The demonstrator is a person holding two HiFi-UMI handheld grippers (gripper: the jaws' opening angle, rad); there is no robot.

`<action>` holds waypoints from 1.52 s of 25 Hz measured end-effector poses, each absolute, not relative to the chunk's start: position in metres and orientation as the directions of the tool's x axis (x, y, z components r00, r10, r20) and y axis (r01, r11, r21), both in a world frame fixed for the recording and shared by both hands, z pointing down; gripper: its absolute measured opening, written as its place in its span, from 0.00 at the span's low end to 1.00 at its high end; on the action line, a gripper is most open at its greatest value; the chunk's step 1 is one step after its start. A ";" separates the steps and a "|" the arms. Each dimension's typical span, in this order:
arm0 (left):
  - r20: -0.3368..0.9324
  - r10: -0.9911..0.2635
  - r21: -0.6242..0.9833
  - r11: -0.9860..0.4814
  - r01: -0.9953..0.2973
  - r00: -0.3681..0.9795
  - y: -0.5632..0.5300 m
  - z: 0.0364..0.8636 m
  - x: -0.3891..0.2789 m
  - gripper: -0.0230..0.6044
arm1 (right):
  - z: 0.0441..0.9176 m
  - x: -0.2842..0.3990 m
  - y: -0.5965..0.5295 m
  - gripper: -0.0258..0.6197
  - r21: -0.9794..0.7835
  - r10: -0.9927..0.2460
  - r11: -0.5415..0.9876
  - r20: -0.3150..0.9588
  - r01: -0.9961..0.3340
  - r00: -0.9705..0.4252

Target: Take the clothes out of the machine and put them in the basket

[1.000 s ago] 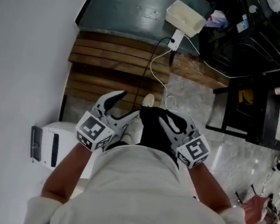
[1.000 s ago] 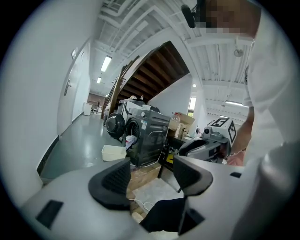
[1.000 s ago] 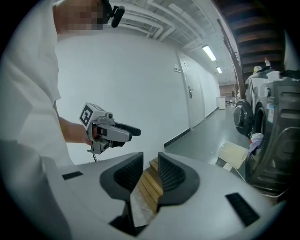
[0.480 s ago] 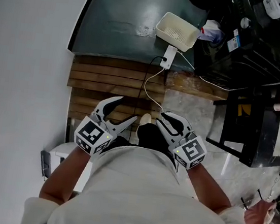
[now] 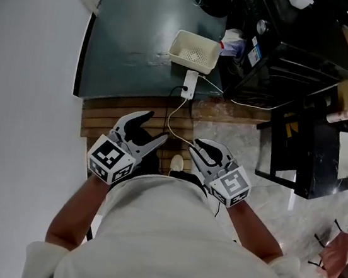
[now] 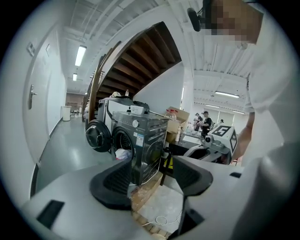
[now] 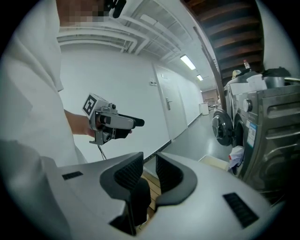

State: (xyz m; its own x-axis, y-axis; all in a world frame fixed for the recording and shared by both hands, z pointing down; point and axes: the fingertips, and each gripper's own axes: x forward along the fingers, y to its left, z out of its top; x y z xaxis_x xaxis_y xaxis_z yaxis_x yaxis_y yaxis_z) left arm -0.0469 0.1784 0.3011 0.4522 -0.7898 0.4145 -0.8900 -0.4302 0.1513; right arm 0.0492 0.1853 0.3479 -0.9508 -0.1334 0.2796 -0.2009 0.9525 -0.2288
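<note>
I had the left gripper jaws wide and empty, the right gripper jaws narrowly apart, empty; the basket lay far ahead.

The floor is smooth grey-green out in the open. Closer in there is a strip of wooden slats, with pale marbled tile at their three o'clock. A white basket sits on the grey part, at the slats' twelve o'clock. A white power strip lies at its six o'clock, its cable looping across the slats. The dark washing machine stands at the basket's three o'clock.
</note>
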 end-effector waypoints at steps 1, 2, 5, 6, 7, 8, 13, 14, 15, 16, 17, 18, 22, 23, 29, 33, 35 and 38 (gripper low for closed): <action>0.414 -0.784 0.150 -0.442 -0.884 0.462 0.170 0.300 -0.043 0.47 | 0.348 0.054 0.180 0.16 -0.233 -0.154 0.947 0.275 -0.221 -0.949; 0.414 -0.778 0.147 -0.455 -0.879 0.472 0.162 0.300 -0.040 0.47 | 0.348 0.058 0.175 0.16 -0.236 -0.173 0.942 0.272 -0.240 -0.947; 0.415 -0.760 0.143 -0.489 -0.860 0.501 0.136 0.302 -0.033 0.47 | 0.352 0.071 0.157 0.16 -0.235 -0.230 0.925 0.275 -0.297 -0.934; 0.417 -0.751 0.144 -0.501 -0.853 0.512 0.126 0.304 -0.030 0.47 | 0.355 0.075 0.151 0.16 -0.236 -0.249 0.918 0.279 -0.318 -0.927; 0.418 -0.742 0.148 -0.513 -0.846 0.524 0.117 0.307 -0.028 0.47 | 0.357 0.078 0.145 0.16 -0.237 -0.268 0.911 0.284 -0.338 -0.921; 0.420 -0.734 0.152 -0.524 -0.838 0.535 0.106 0.310 -0.026 0.47 | 0.358 0.081 0.139 0.16 -0.238 -0.286 0.903 0.286 -0.357 -0.914; 0.427 -0.685 0.158 -0.586 -0.795 0.590 0.051 0.315 -0.016 0.51 | 0.356 0.087 0.107 0.16 -0.245 -0.363 0.867 0.286 -0.434 -0.887; 0.425 -0.673 0.163 -0.600 -0.783 0.605 0.040 0.315 -0.015 0.51 | 0.356 0.087 0.100 0.16 -0.248 -0.378 0.858 0.287 -0.449 -0.880; 0.424 -0.661 0.168 -0.614 -0.771 0.619 0.028 0.316 -0.013 0.51 | 0.356 0.087 0.093 0.16 -0.251 -0.392 0.849 0.290 -0.465 -0.873; 0.423 -0.649 0.172 -0.627 -0.760 0.632 0.017 0.317 -0.013 0.52 | 0.357 0.086 0.086 0.16 -0.253 -0.406 0.840 0.293 -0.480 -0.866; 0.423 -0.639 0.173 -0.639 -0.750 0.642 0.005 0.319 -0.013 0.52 | 0.358 0.085 0.079 0.16 -0.253 -0.417 0.833 0.299 -0.492 -0.859; 0.426 -0.629 0.176 -0.647 -0.742 0.650 -0.007 0.323 -0.015 0.52 | 0.361 0.082 0.072 0.16 -0.252 -0.425 0.827 0.304 -0.503 -0.852; 0.432 -0.605 0.196 -0.661 -0.725 0.669 -0.050 0.340 -0.027 0.52 | 0.369 0.065 0.048 0.16 -0.247 -0.432 0.818 0.331 -0.519 -0.839; 0.431 -0.599 0.198 -0.667 -0.718 0.675 -0.060 0.344 -0.030 0.52 | 0.372 0.061 0.044 0.16 -0.244 -0.428 0.819 0.343 -0.520 -0.836; 0.447 -0.548 0.211 -0.704 -0.678 0.707 -0.129 0.390 -0.050 0.52 | 0.399 0.027 0.014 0.16 -0.252 -0.415 0.804 0.410 -0.538 -0.812; 0.472 -0.508 0.222 -0.723 -0.654 0.721 -0.180 0.422 -0.062 0.56 | 0.410 0.003 -0.010 0.16 -0.264 -0.438 0.775 0.430 -0.574 -0.789; 0.475 -0.487 0.237 -0.731 -0.640 0.733 -0.204 0.433 -0.066 0.56 | 0.414 -0.010 -0.021 0.16 -0.279 -0.451 0.755 0.436 -0.594 -0.779; 0.481 -0.458 0.248 -0.747 -0.617 0.748 -0.234 0.460 -0.064 0.57 | 0.426 -0.022 -0.032 0.16 -0.280 -0.470 0.734 0.449 -0.619 -0.760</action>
State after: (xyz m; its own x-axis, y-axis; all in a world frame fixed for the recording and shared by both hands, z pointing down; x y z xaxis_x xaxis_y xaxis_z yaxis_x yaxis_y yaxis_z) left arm -0.0642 -0.2335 0.4597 0.7480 -0.4576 0.4808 -0.6166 -0.7472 0.2482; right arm -0.0217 -0.0320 0.4263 -0.7599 -0.4701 0.4490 -0.6193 0.7336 -0.2800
